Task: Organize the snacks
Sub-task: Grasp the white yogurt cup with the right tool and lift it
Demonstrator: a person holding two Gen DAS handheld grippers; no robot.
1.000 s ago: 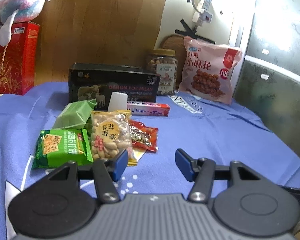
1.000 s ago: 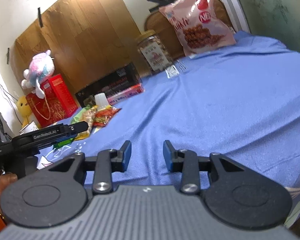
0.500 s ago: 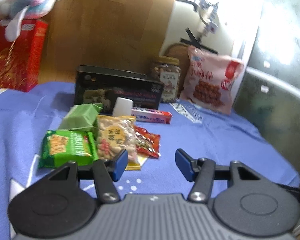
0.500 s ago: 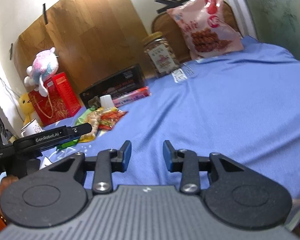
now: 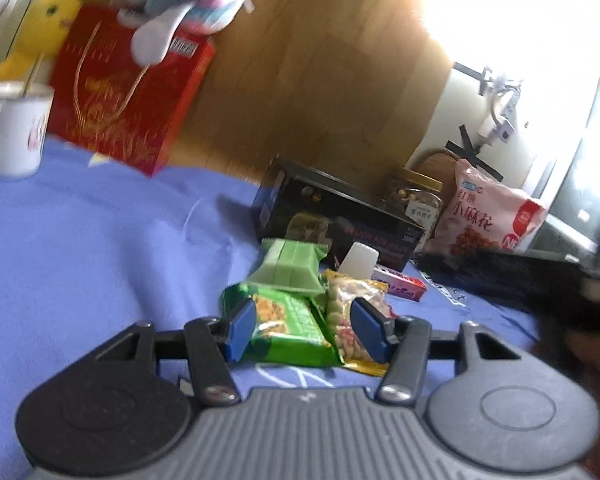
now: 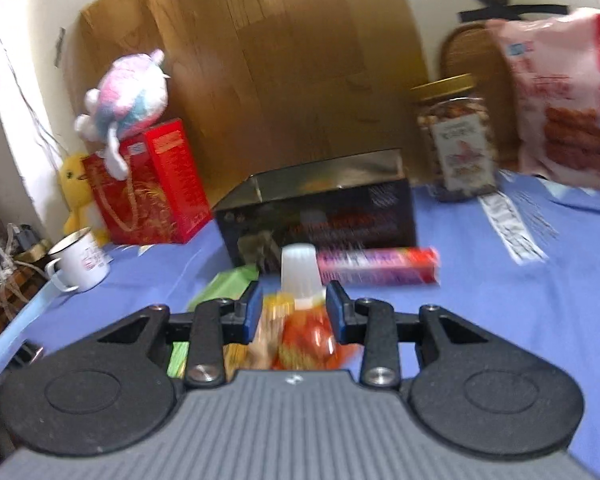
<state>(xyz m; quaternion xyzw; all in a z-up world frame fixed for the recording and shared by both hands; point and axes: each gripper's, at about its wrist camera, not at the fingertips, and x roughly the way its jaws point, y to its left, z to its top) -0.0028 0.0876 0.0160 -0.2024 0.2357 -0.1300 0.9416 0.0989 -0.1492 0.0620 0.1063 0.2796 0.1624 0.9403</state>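
both claws open, now up at the snack pile point(image 5: 300, 312) – left claw point(image 5: 304, 330), right claw point(image 6: 294, 312)

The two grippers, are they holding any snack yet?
No. The left gripper and the right gripper are both open, just hovering over the snack packets.

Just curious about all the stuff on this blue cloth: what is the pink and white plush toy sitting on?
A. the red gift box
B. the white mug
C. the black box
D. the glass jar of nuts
A: in both wrist views the plush toy lies on top of the red gift box, which stands beside a yellow duck toy, well apart from the black box.
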